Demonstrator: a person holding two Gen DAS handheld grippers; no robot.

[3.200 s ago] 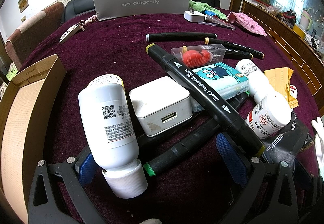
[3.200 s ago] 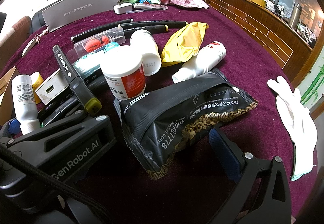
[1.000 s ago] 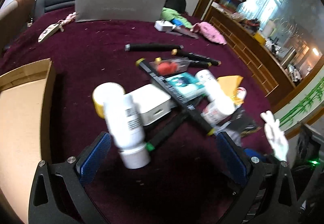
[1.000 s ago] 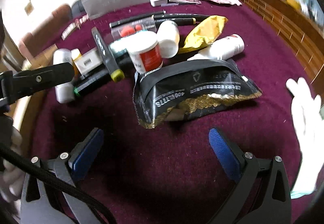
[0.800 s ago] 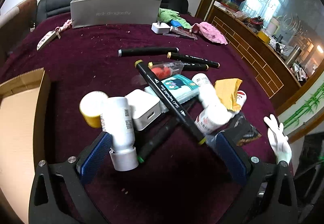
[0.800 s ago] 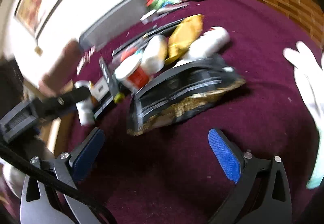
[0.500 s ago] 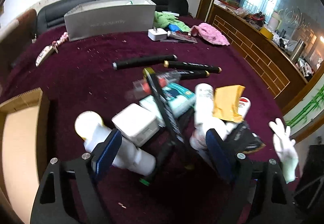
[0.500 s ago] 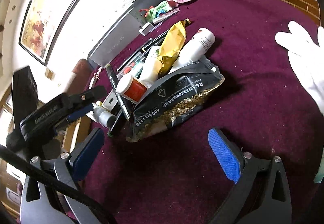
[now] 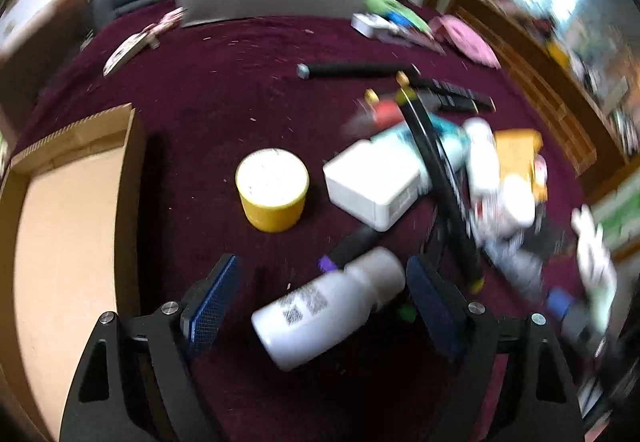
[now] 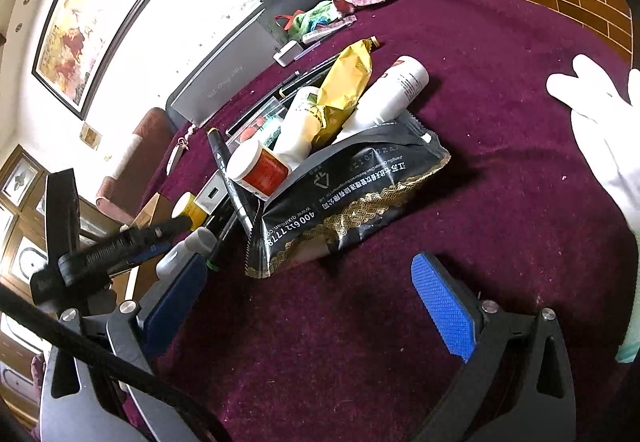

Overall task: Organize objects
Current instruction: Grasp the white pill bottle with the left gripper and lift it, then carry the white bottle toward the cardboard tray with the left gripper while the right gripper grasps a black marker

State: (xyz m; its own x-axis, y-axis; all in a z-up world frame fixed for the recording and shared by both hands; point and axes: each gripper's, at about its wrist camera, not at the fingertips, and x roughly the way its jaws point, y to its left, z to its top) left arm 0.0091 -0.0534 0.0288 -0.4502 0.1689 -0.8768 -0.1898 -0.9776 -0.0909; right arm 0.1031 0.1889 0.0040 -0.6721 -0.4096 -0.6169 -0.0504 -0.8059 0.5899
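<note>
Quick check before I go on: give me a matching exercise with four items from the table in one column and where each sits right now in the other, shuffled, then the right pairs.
Items:
1. white bottle
2. yellow jar
3. cardboard box
4. black snack bag

Places:
A. at the left edge of the left wrist view
B. ahead of the open right tool, at the near end of the pile
C. lying tilted between the fingers of the left tool
D. upright between the box and the white charger

Pairs: 1-C, 2-D, 3-A, 4-B
</note>
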